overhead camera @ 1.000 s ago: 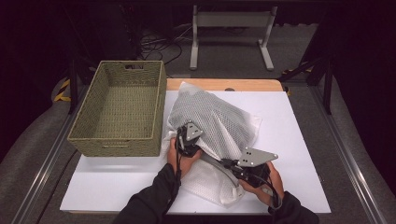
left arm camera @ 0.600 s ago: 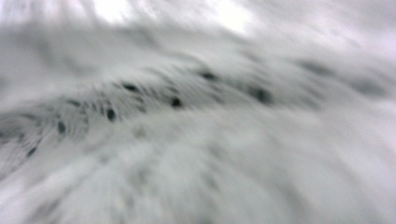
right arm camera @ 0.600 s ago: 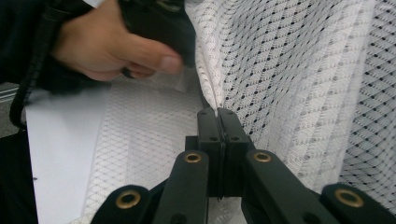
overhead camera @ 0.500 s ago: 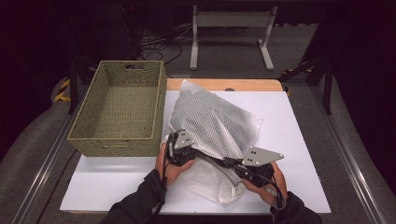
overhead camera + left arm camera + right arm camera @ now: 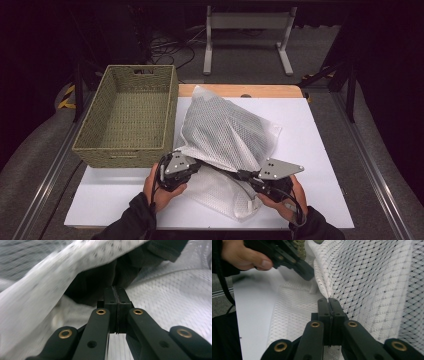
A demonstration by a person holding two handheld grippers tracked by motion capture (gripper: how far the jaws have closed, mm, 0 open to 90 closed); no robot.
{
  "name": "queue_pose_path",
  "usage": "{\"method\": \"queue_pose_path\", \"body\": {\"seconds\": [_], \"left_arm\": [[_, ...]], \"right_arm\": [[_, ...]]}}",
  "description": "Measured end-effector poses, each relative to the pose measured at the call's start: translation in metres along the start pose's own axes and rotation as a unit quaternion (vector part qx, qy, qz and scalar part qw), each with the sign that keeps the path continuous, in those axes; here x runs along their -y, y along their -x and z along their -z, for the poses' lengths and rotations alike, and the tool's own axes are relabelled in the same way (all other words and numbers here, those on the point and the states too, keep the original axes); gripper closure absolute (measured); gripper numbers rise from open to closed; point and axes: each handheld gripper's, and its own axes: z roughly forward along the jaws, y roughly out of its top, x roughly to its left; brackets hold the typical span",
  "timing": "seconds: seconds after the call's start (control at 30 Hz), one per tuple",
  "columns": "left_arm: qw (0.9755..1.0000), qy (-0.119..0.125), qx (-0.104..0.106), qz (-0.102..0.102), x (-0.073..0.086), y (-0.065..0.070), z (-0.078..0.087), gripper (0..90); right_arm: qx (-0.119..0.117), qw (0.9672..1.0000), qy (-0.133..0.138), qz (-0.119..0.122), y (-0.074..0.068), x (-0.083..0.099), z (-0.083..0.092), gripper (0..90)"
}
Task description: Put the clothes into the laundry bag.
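High view: both claws (image 5: 200, 167) seemingly pinching mesh bag (image 5: 225, 132).

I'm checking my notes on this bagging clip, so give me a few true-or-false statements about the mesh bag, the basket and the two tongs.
1. The woven basket has laundry in it. False: its inside is bare.
2. The right tongs are shut on an edge of the white mesh bag. True.
3. The mesh bag lies inside the basket. False: it lies on the white table top, to the right of the basket.
4. The left tongs have their jaws together. True; they have just been closing, and whether mesh is pinched between them cannot be told.
5. Something dark shows inside the bag in the left gripper view. True.
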Motion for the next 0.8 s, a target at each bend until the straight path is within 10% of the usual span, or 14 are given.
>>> {"method": "queue_pose_path", "body": {"seconds": [0.17,0.37,0.47,0.8], "left_arm": [[1.0000,-0.004,-0.009,0.000,-0.012,0.000,-0.032,89.7],[0.9966,0.007,-0.072,0.040,-0.016,-0.013,-0.048,89.9],[0.9952,0.010,-0.071,0.067,-0.012,-0.021,-0.046,89.9],[0.9988,-0.020,-0.044,0.002,0.004,0.002,0.006,79.4]], "right_arm": [[-0.011,0.9997,-0.018,0.008,-0.004,0.004,-0.009,89.7],[-0.025,0.9991,-0.034,0.009,-0.005,0.007,-0.012,89.7],[-0.022,0.9989,-0.040,0.011,-0.005,0.008,-0.013,89.7],[-0.008,0.9998,-0.016,0.002,0.000,0.005,0.001,89.7]]}}
